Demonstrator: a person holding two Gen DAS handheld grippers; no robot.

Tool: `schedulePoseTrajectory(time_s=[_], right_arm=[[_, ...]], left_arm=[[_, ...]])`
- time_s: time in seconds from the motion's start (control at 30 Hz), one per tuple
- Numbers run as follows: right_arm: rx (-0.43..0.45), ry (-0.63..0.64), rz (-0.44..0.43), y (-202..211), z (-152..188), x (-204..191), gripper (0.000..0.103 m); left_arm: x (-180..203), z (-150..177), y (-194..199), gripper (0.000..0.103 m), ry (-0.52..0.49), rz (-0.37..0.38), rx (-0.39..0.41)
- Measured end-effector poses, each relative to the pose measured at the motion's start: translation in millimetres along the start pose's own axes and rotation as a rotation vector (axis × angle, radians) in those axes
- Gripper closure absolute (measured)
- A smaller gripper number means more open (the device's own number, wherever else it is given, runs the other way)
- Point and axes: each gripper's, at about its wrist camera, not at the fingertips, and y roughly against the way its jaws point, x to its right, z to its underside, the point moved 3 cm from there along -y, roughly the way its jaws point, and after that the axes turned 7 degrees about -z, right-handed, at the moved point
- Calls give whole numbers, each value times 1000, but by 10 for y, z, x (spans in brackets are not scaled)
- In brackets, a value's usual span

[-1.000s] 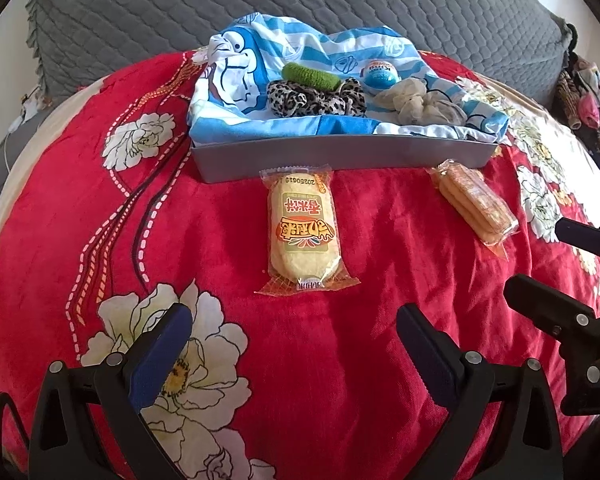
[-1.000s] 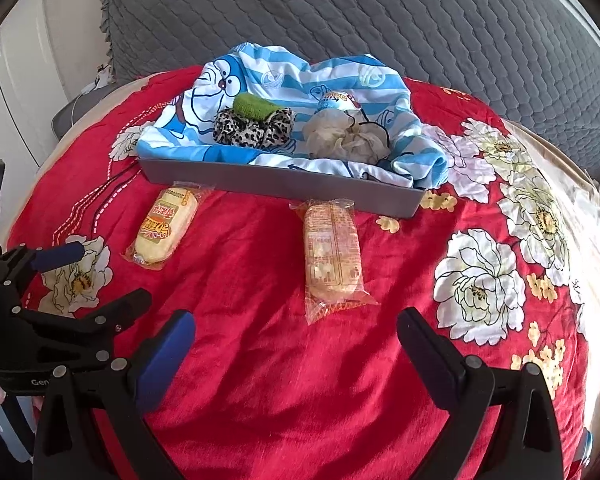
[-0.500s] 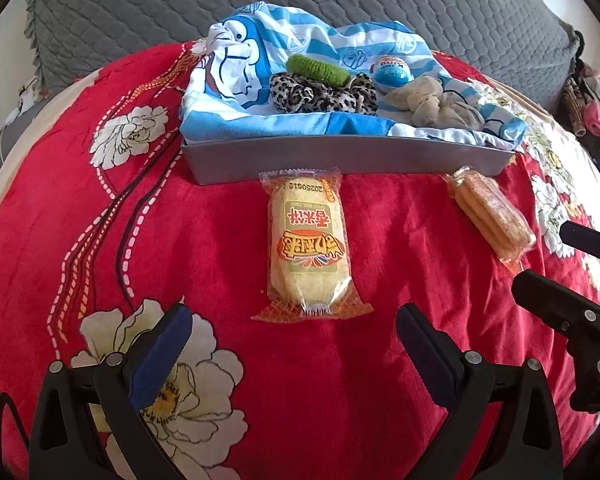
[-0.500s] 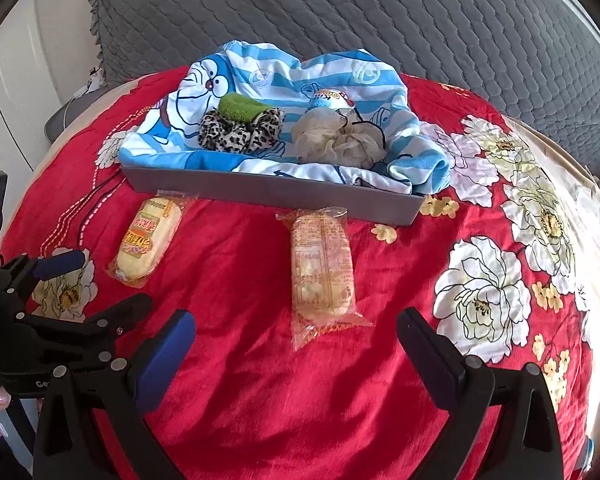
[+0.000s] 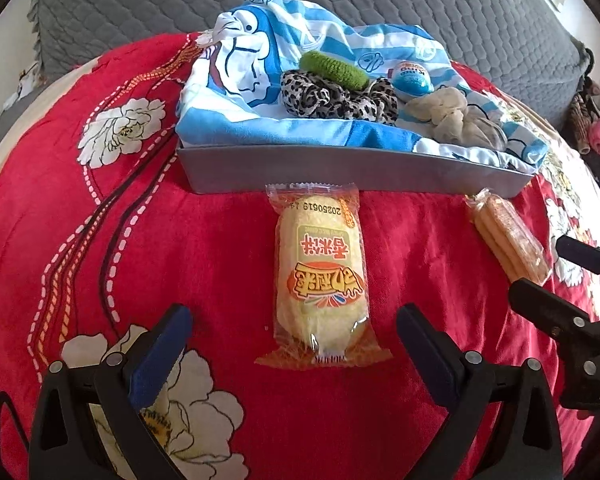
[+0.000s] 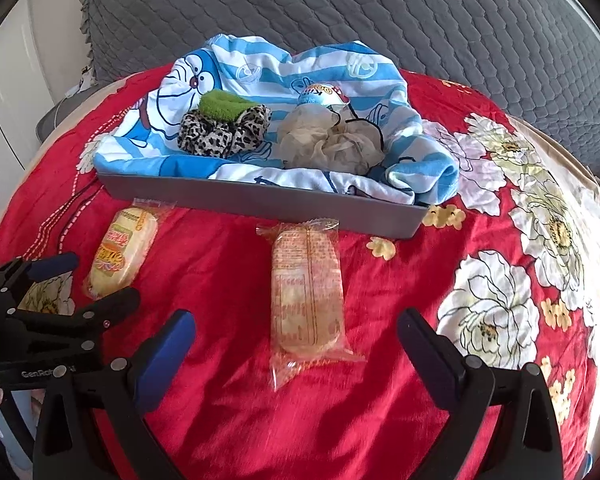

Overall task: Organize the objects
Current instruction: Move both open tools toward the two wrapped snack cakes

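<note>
Now, taking the grey tray (image 5: 352, 174) as the landmark: it lies across a red flowered blanket (image 5: 80, 240) and is lined with a blue striped cartoon cloth (image 6: 260, 68), on which lie a leopard scrunchie (image 6: 220, 136), a green hair band (image 5: 332, 70), a beige scrunchie (image 6: 332, 140) and a small blue egg-shaped toy (image 5: 412, 80). Outside the tray, on its near side, lie two wrapped snacks, each with its far end just at the tray's front wall. The yellow rice cake packet (image 5: 322, 276) has its long axis running from the tray wall straight toward the left gripper (image 5: 292, 344), so its near end lies between the two spread fingers. The biscuit packet (image 6: 306, 292) lies the same way before the right gripper (image 6: 296, 344), which is also wide open and holds nothing. Each packet is therefore nearer to its own gripper, and the two grippers are side by side, low over the blanket and pointing at the tray. I judge that each can go forward a little and close across the short width of its packet, then lift it over the wall.
</note>
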Motion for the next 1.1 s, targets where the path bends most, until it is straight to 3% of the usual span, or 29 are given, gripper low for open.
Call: schedulePoseTrajectory(time_s=[0.7,1.1], right_arm=[[-11,-45,-31,-319,-138,148,2],[-12,-46,-47,-341,-153,152,21]], left_arm=[[-25,-145,-192,2,31,10,4],[-49,-161,-177,2,46,29,4]])
